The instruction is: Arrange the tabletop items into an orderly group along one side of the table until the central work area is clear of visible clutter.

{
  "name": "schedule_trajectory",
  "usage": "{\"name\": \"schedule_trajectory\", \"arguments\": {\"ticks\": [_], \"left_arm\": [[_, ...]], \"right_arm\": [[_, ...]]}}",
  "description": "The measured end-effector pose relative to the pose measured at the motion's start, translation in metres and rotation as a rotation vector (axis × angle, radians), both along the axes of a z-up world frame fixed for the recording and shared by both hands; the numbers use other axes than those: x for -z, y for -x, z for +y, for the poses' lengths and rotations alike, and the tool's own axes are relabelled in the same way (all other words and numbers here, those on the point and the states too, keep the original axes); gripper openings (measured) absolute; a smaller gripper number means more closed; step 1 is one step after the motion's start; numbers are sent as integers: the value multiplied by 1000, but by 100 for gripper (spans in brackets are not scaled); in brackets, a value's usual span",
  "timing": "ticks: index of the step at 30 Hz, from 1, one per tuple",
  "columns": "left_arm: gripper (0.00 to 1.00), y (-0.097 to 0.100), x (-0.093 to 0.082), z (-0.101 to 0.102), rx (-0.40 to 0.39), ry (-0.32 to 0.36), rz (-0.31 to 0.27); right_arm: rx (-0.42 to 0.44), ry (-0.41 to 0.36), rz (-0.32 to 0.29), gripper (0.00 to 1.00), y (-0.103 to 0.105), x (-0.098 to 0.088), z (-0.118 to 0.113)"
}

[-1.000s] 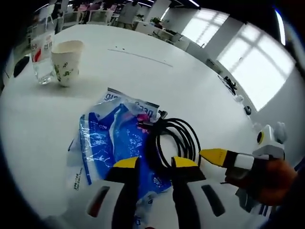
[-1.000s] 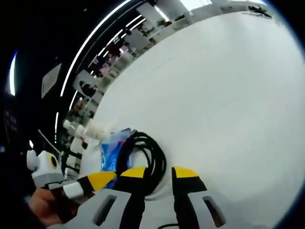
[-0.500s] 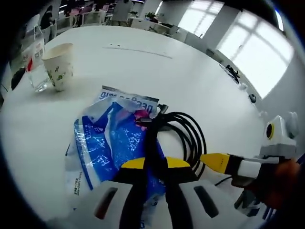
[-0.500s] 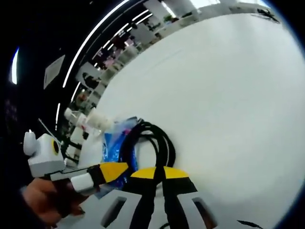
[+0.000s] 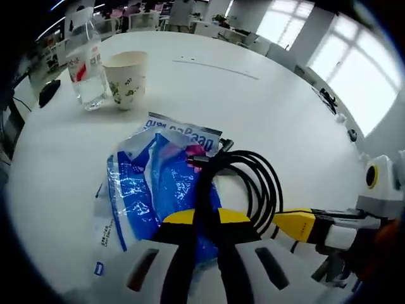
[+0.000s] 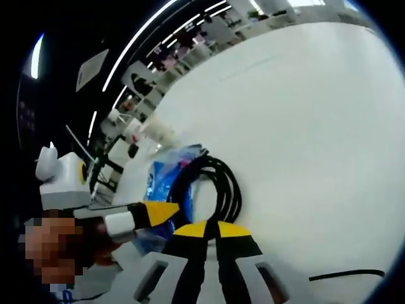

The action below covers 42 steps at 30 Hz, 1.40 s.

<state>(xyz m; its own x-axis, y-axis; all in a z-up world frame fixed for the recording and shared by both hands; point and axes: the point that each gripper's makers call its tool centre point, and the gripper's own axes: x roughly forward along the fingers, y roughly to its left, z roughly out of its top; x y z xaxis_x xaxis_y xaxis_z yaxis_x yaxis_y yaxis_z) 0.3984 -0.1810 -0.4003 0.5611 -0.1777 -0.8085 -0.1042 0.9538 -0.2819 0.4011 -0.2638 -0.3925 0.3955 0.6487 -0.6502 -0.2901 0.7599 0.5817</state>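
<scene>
Both the left gripper (image 5: 205, 218) and the right gripper (image 6: 212, 229) pinch the black cord (image 5: 243, 180) between their fingers, likely to lift it off the blue bag (image 5: 149, 190) on the table (image 5: 253, 95).

A: Any legible text, left gripper view?
B: Blue plastic bag (image 5: 149, 190) on the worktop: white header strip at its 12 o'clock edge carries dark characters, seen upside down, not decipherable. Small print along its 8 o'clock edge, too fine to read.
A: Bottle (image 5: 83, 63)?
B: Red-and-white label, lettering blurred. Paper cup (image 5: 126, 78) has a green pattern, no words.
</scene>
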Motion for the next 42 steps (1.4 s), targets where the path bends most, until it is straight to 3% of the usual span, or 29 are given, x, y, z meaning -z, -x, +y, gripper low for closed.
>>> {"name": "schedule_trajectory", "arguments": {"ticks": [5,8,13,17,20,25,31,34,35,39,42], "left_arm": [[5,13,-8,14,-76,22,15],[4,11,-6,32,-120,14,4],[3,21,-30,25,-125,14,-29],[3,11,-18,35,-135,22,-36],[3,16,-32,23,-121,36,-55],[2,5,-27,16,-111,69,-69],[2,3,-41,-10,-79,93,-91],[3,-2,-38,-22,-63,105,-101],[3,-11,-29,-22,-56,114,-100],[3,-10,-34,-41,-44,138,-106],[3,-19,-27,-46,-41,150,-110]], "right_arm": [[-53,-16,5,1,9,-4,15],[-92,-16,-12,1,13,-10,31],[-73,-20,-15,1,14,-15,32],[-66,-21,-37,1,15,-22,30],[-65,-11,-69,1,15,-30,21],[-13,-21,-63,0,13,-32,9],[41,-7,-80,1,9,-34,-10],[69,6,-91,1,8,-33,-21],[87,11,-89,1,8,-32,-26],[134,9,-82,1,9,-31,-40],[163,-6,-76,1,7,-30,-45]]}}
